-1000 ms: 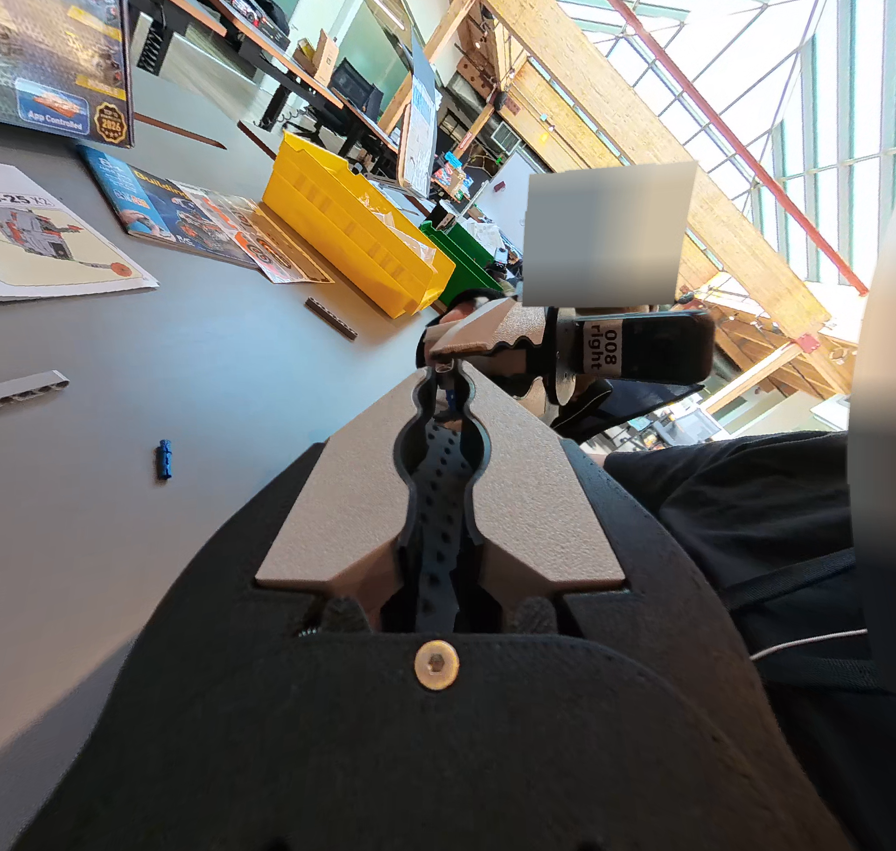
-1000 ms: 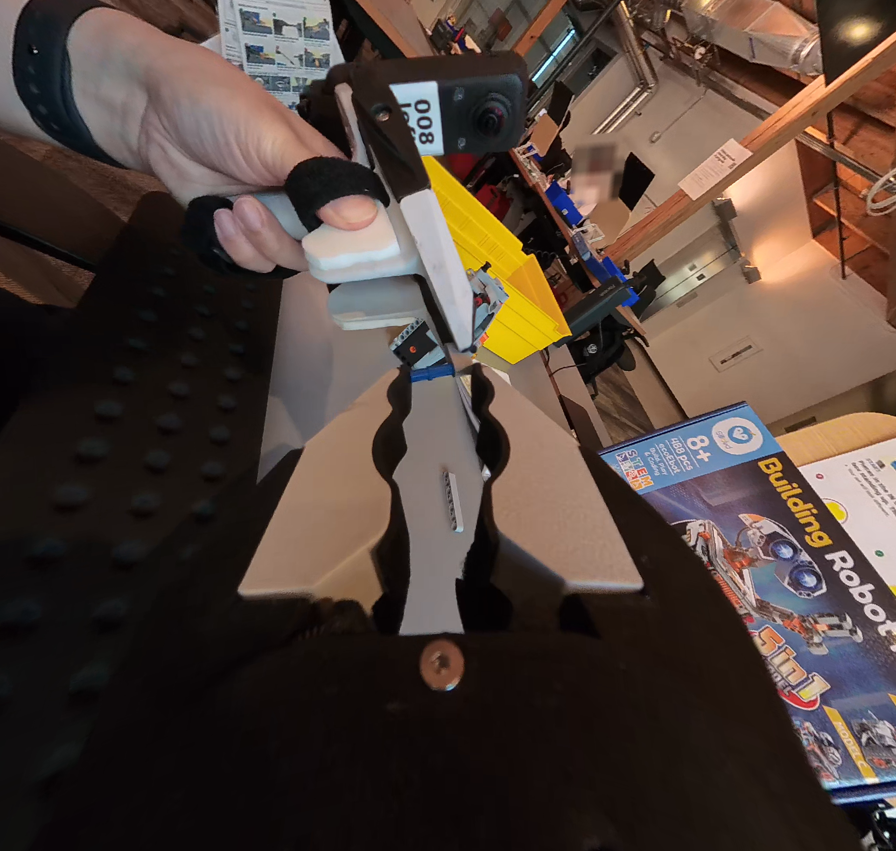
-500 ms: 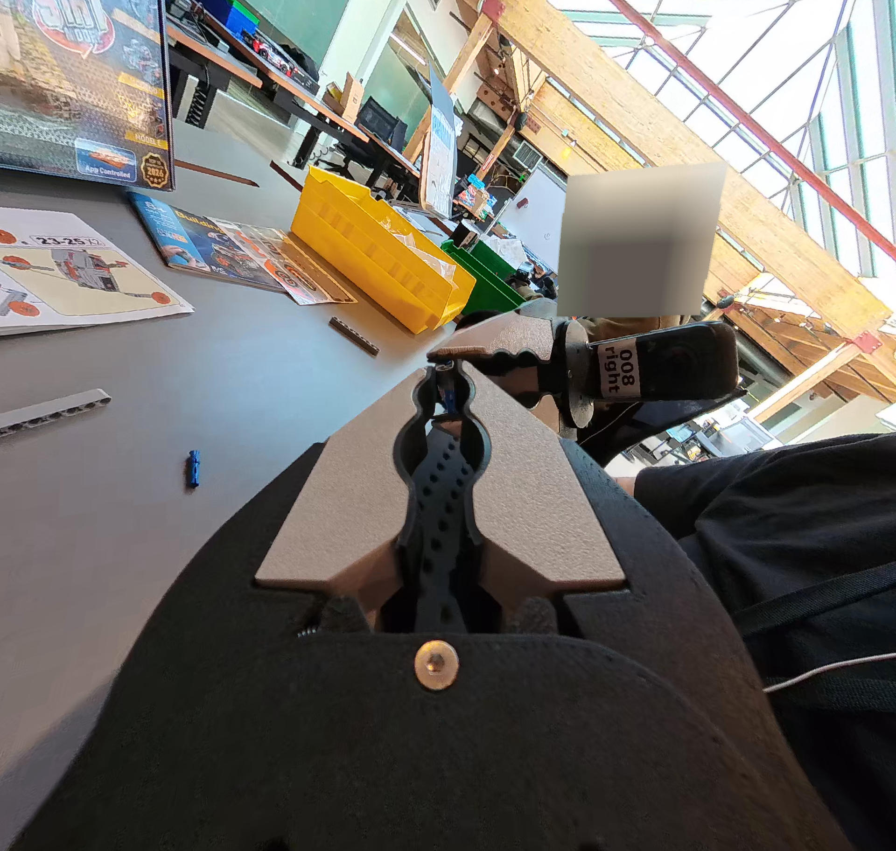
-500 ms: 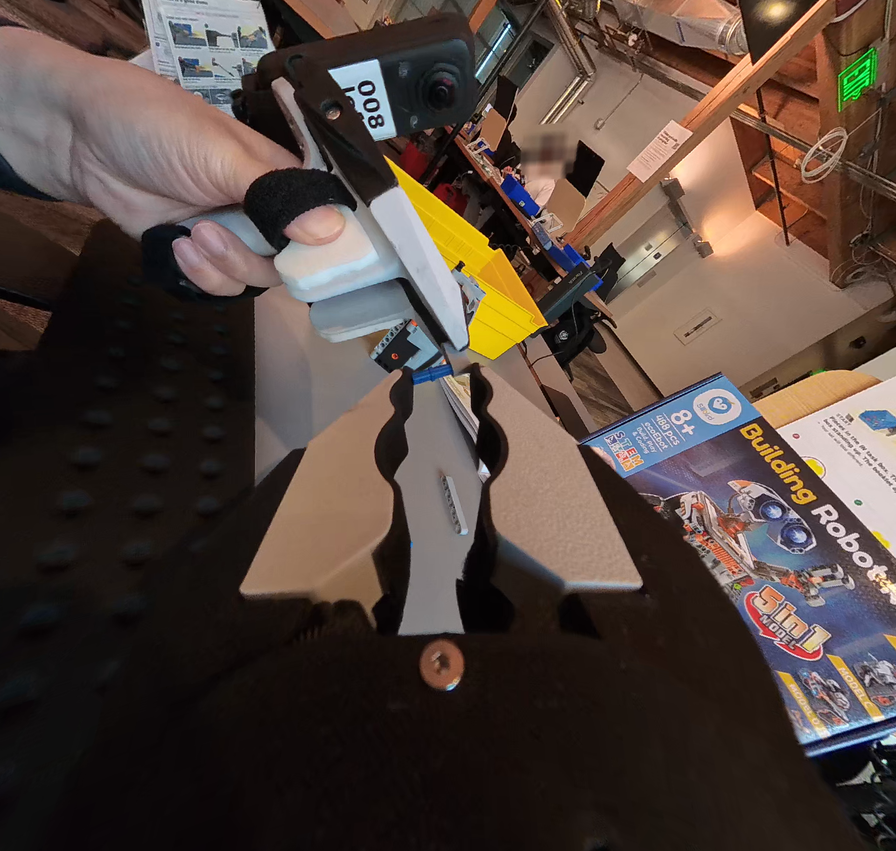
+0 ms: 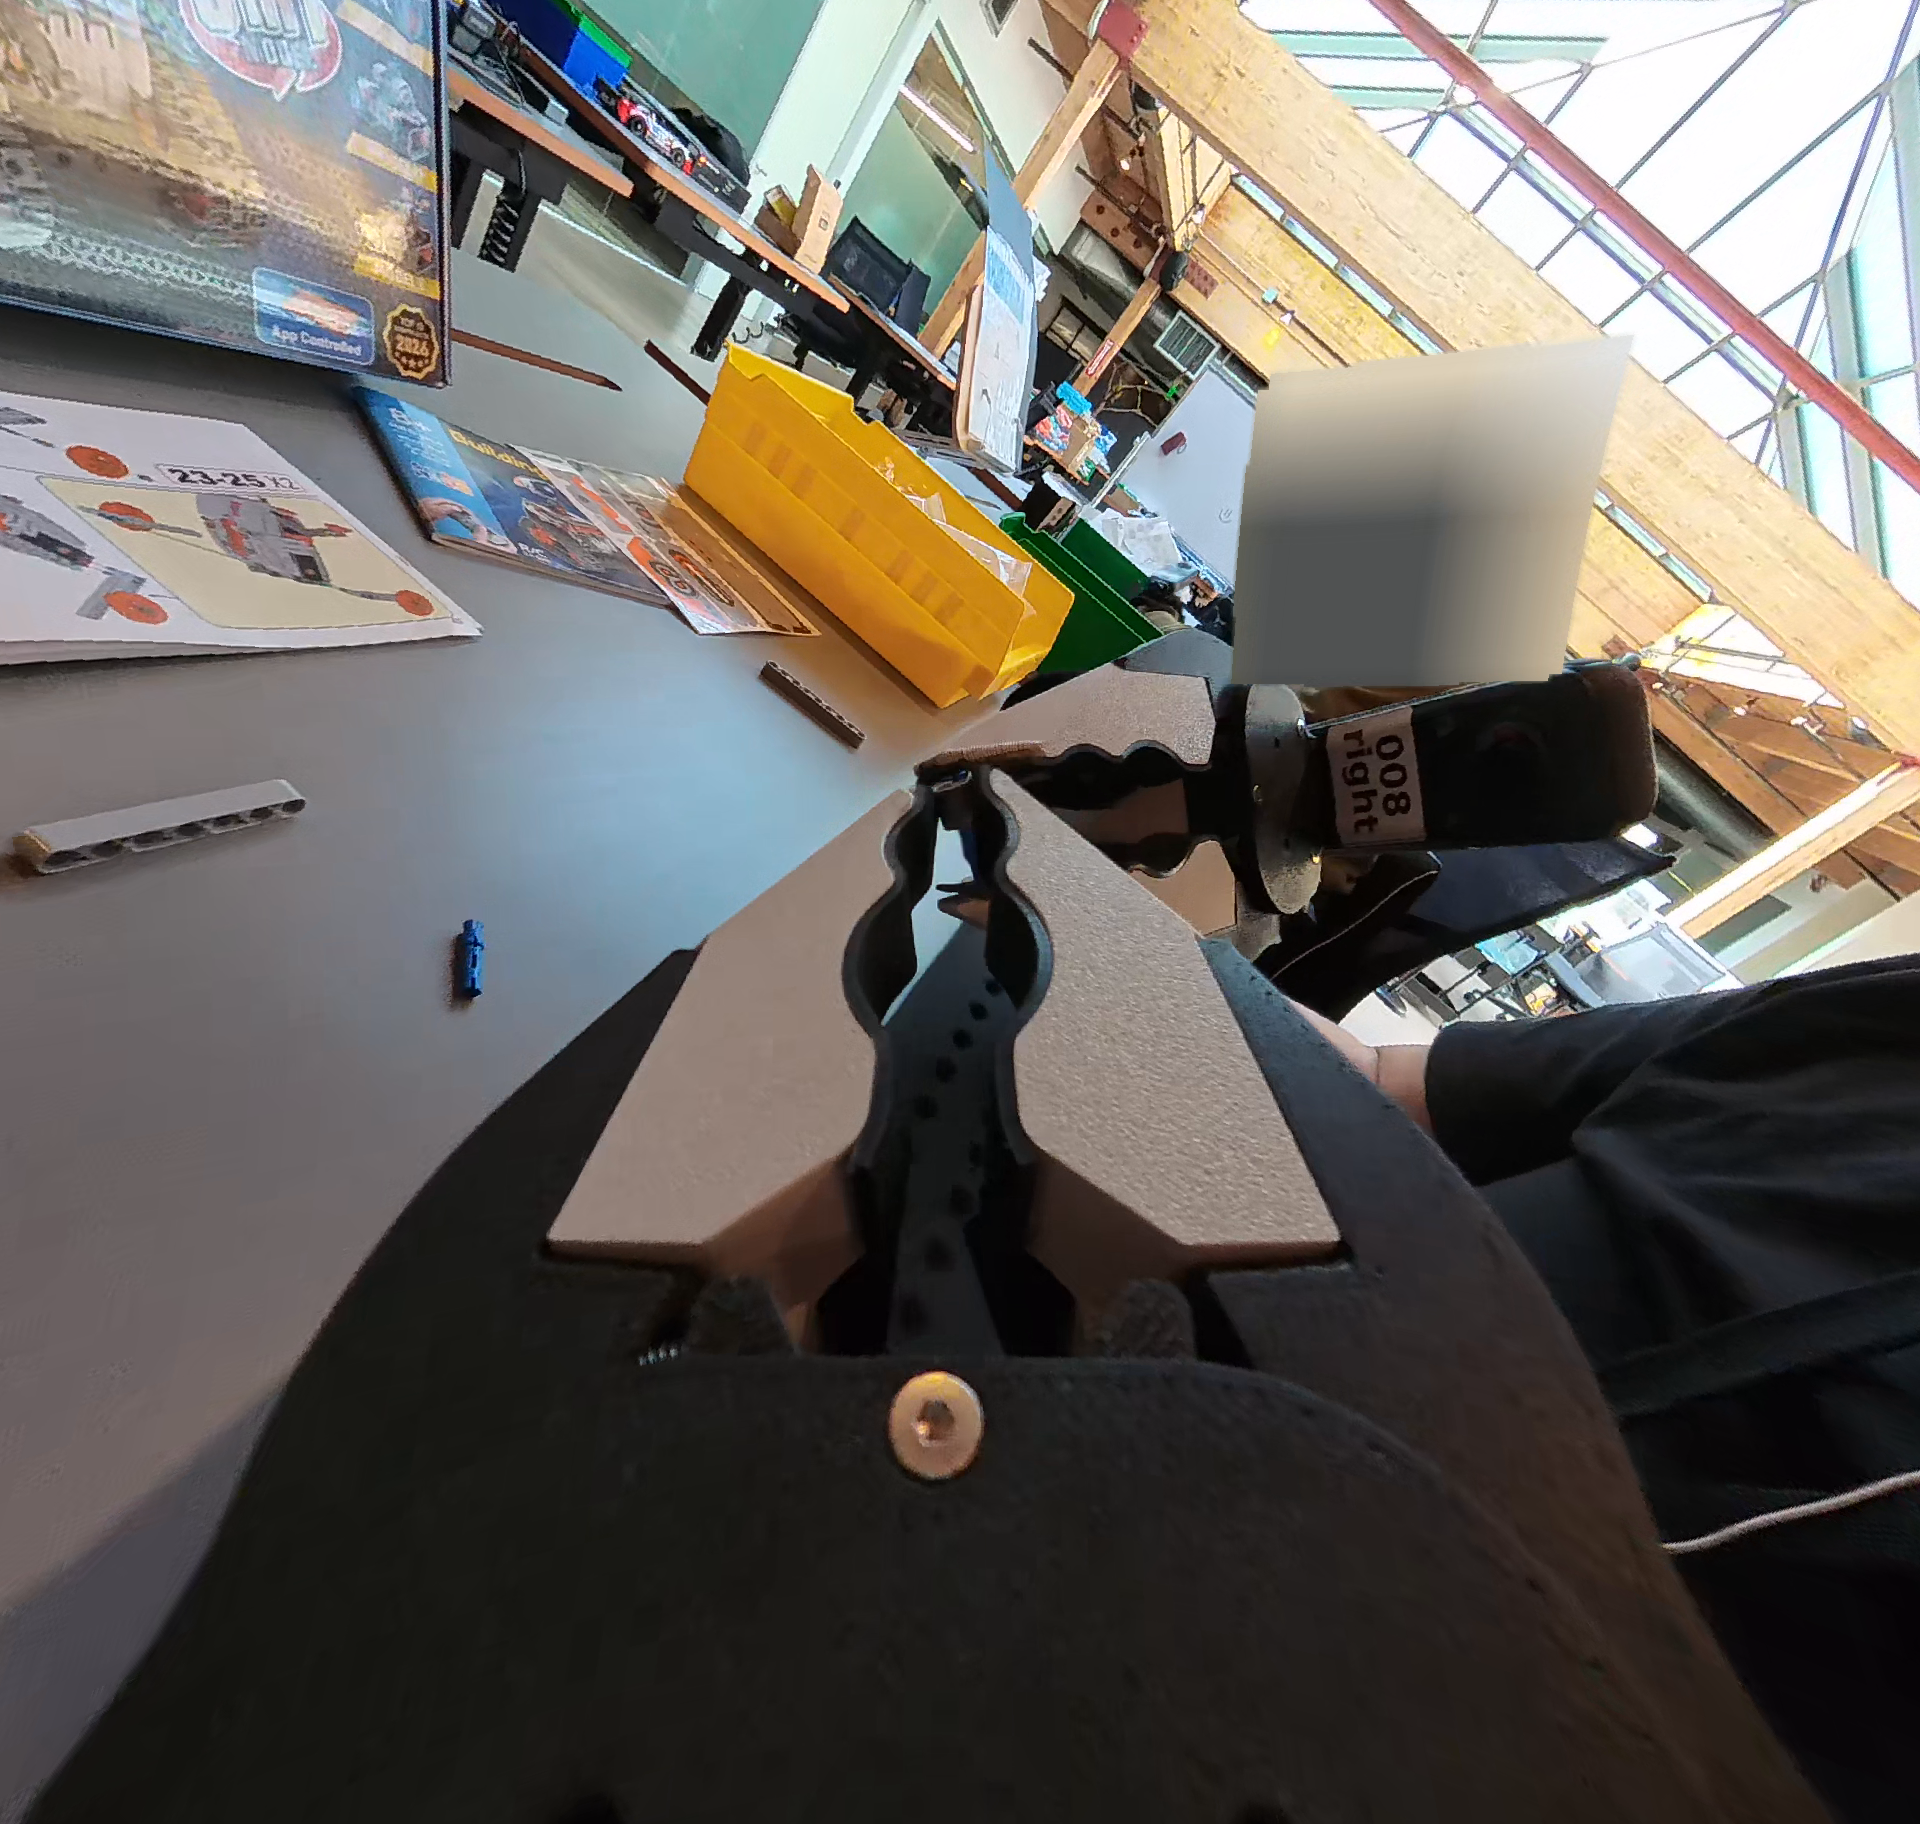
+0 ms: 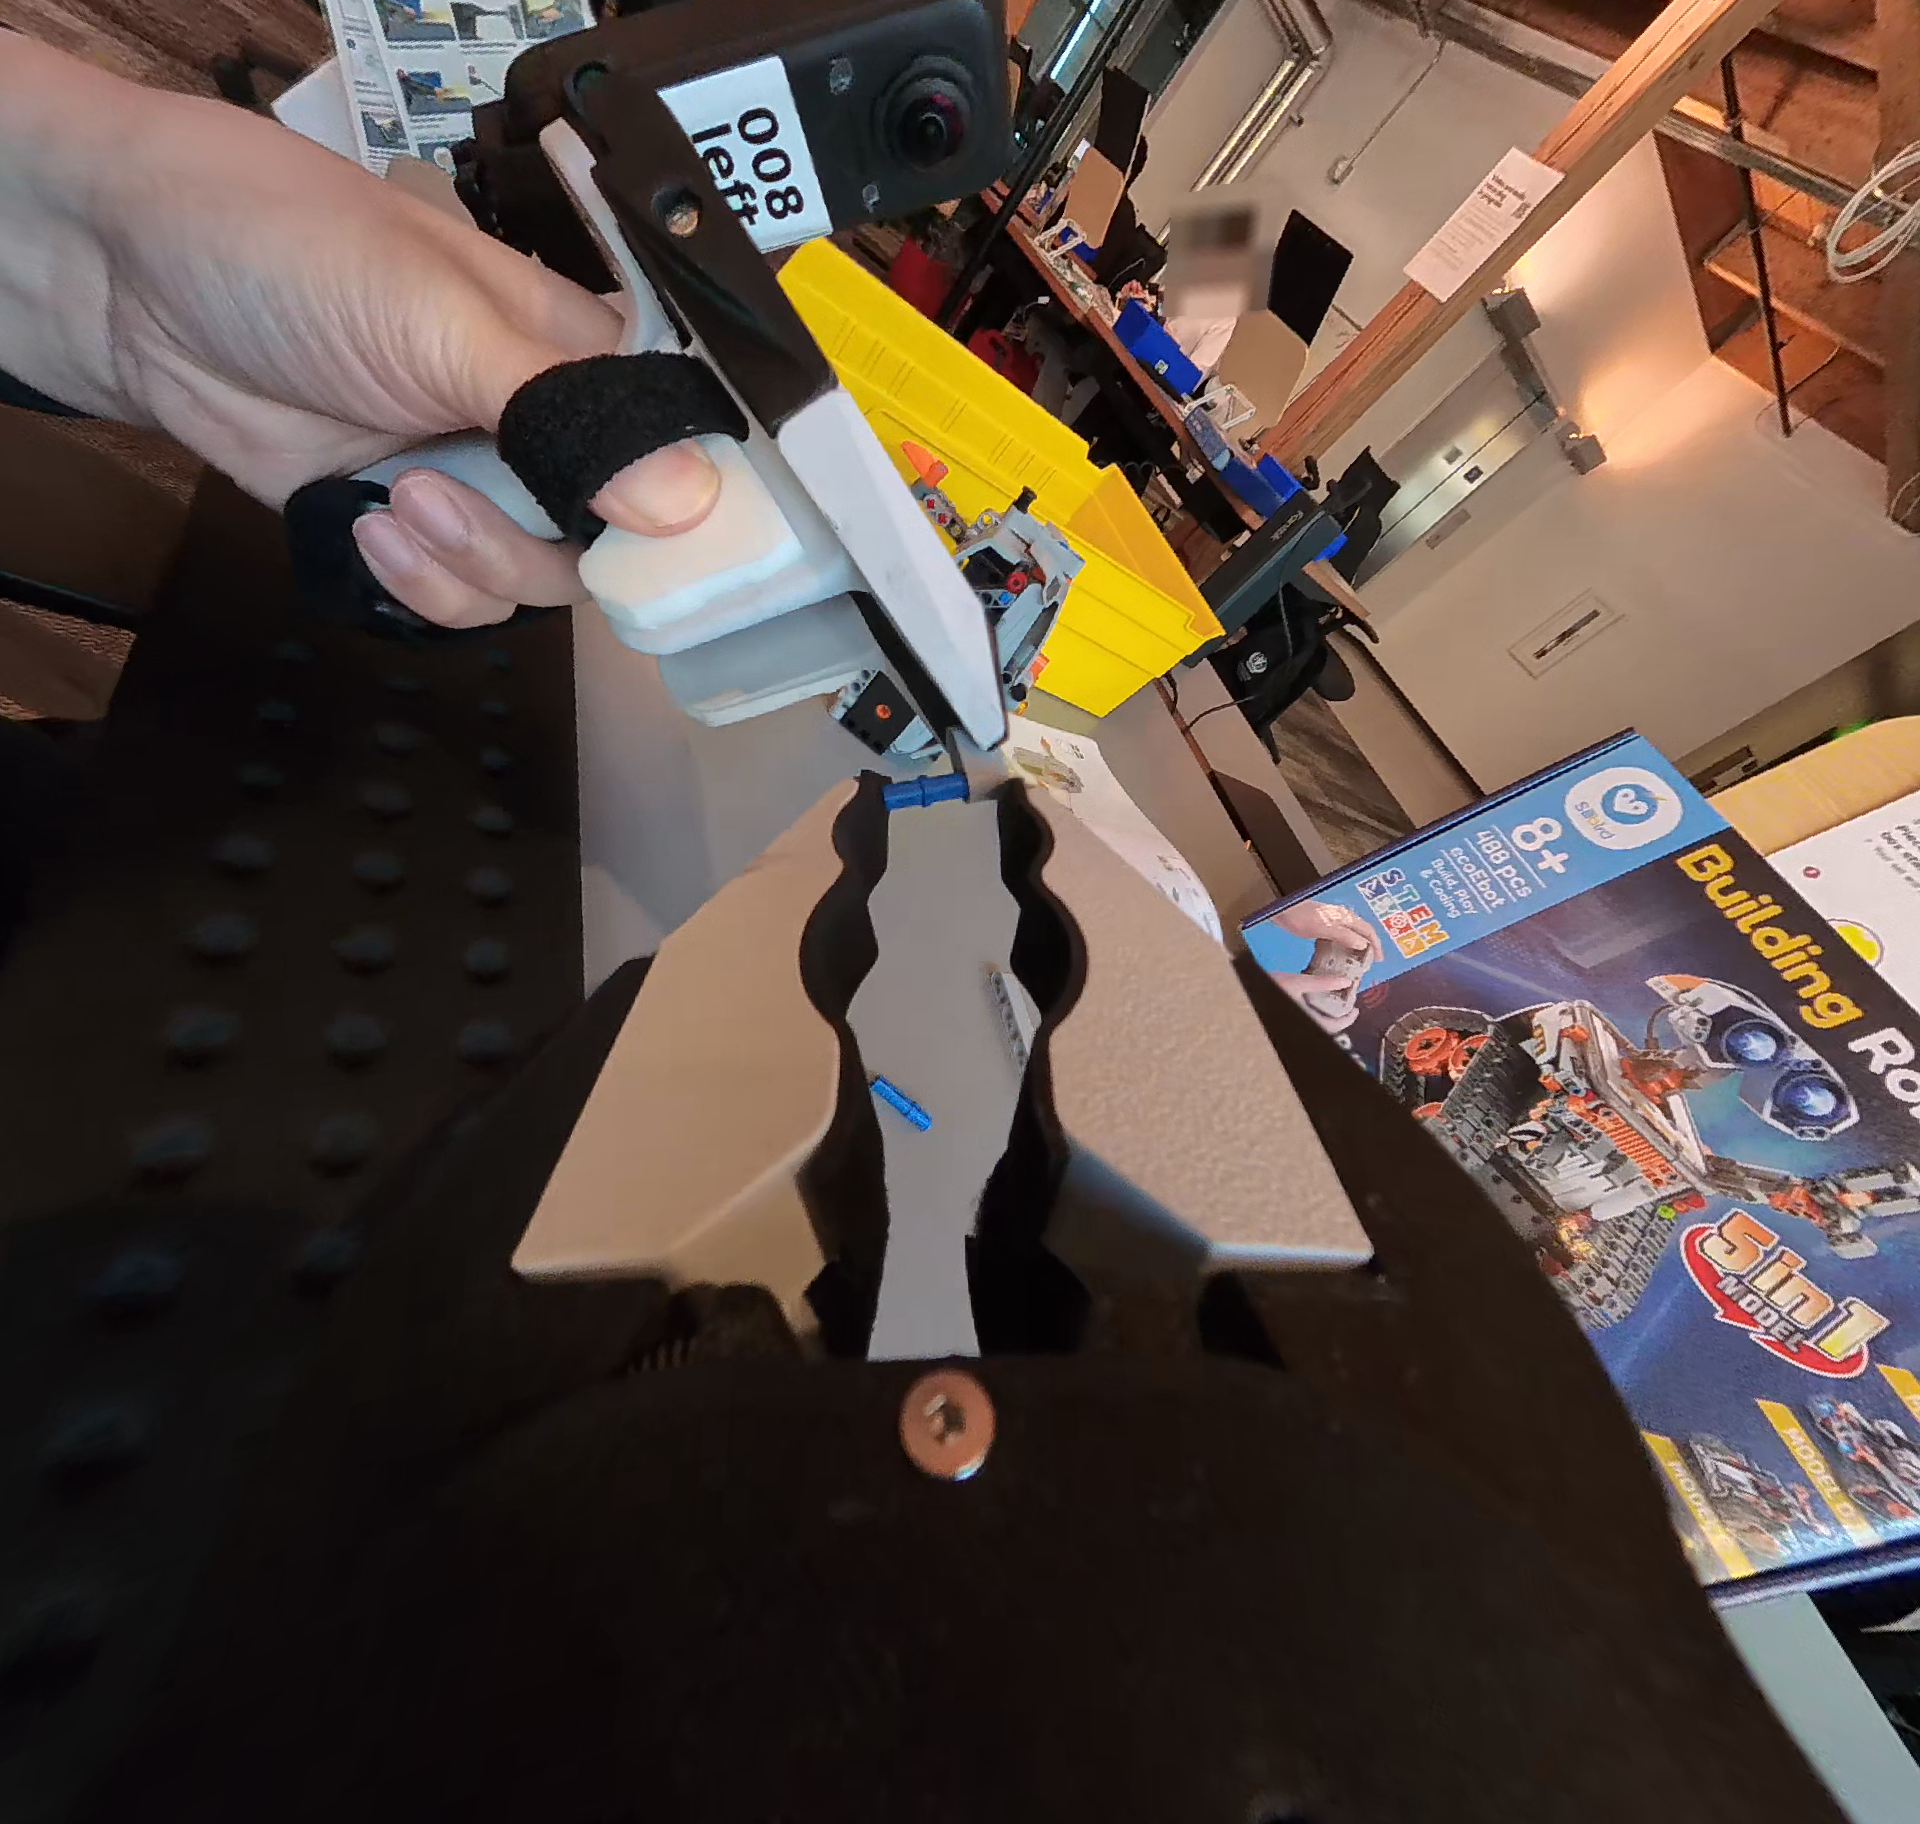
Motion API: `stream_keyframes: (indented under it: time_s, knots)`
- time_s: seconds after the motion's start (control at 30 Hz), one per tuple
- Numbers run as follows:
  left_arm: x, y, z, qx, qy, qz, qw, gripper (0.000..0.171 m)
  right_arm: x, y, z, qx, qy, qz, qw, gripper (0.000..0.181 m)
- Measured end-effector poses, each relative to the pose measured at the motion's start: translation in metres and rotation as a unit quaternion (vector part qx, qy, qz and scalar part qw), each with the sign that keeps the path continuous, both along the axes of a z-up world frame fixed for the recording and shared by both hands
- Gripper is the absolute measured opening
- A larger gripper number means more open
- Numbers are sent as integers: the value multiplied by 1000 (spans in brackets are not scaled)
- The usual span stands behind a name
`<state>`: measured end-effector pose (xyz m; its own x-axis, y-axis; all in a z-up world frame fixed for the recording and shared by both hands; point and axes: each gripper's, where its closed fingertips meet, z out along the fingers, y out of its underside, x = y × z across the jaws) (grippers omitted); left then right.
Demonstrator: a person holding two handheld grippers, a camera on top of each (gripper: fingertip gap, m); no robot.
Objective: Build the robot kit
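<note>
My right gripper (image 6: 925, 792) is shut on a small blue pin (image 6: 923, 792), held crosswise at its fingertips. My left gripper (image 5: 954, 787) is shut on a small grey-and-black brick assembly (image 6: 1013, 569) with orange bits. In the left wrist view only a sliver of the assembly shows at the tips. A hand holds the left gripper, whose white fingers (image 6: 883, 548) come in from the upper left. The two grippers meet tip to tip above the grey table (image 5: 260, 1151), and the pin touches the underside of the assembly. The right gripper's fingers (image 5: 1101, 725) show from the right.
A loose blue pin (image 5: 470, 959) and a grey beam (image 5: 156, 829) lie on the table, with a dark beam (image 5: 810, 704) farther off. Behind are a yellow bin (image 5: 862, 538), a green bin (image 5: 1091, 611), an instruction sheet (image 5: 187, 548), a booklet (image 5: 520, 517) and a toy box (image 6: 1662, 1151). The grippers are tip to tip, or close to it.
Both grippers have swung together and stay tip to tip. The table things have slid right in the left view. The loose blue pin now shows between my right fingers.
</note>
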<state>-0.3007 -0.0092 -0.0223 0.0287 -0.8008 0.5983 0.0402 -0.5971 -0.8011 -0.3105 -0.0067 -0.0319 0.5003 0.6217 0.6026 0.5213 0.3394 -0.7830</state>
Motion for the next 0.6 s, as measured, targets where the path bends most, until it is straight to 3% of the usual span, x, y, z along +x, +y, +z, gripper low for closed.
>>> stream_keyframes:
  time_s: [0.4, 0.6]
  knots:
    - [-2, -8, 5, 0, -24, -57, 998, 5, -1, -7, 6, 64, -36, 26, 997, 22]
    - [-4, -7, 8, 27, -14, -42, 999, 5, -1, -6, 7, 73, -27, 3, 997, 17]
